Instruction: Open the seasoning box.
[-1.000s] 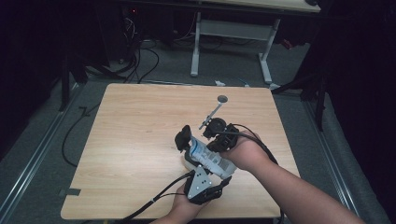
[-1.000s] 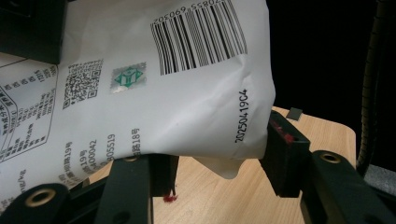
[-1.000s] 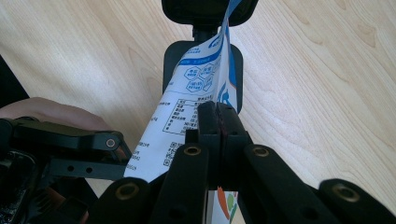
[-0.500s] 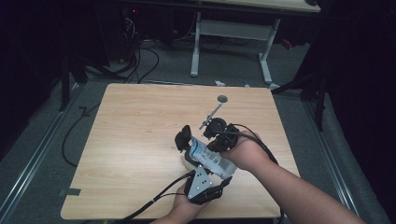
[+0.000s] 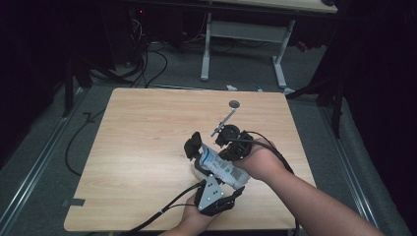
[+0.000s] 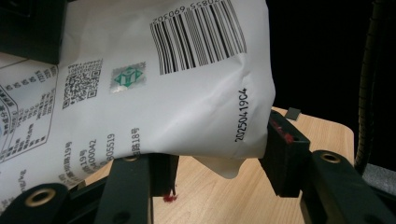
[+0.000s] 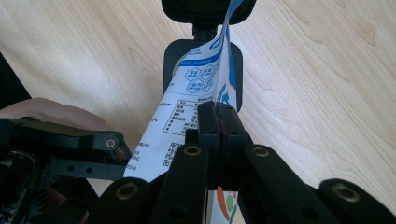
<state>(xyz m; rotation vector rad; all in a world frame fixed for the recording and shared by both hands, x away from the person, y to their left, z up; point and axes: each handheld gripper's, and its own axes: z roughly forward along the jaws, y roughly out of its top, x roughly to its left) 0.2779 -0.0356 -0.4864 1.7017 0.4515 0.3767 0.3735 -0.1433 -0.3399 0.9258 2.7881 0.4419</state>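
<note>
The right tool (image 7: 218, 122) has its jaws pressed together on a thin edge of the white printed pouch (image 7: 187, 112), pinching it flat between the pads. In the high view this right tool (image 5: 227, 140) sits near the middle of the surface (image 5: 147, 128), a little toward the right edge, with the person's forearm reaching in from the near right corner.

The left tool (image 6: 219, 158) has its jaws on either side of the pouch's (image 6: 154, 88) lower end, both touching the packaging where the barcode and date code are printed; the pouch bulges between them. In the high view the left tool (image 5: 199, 160) lies close to the near edge, with the pouch (image 5: 221, 167) stretched between the two tools, above the wood.

A black stand (image 7: 205, 11) rests on the surface just beyond the pouch.
</note>
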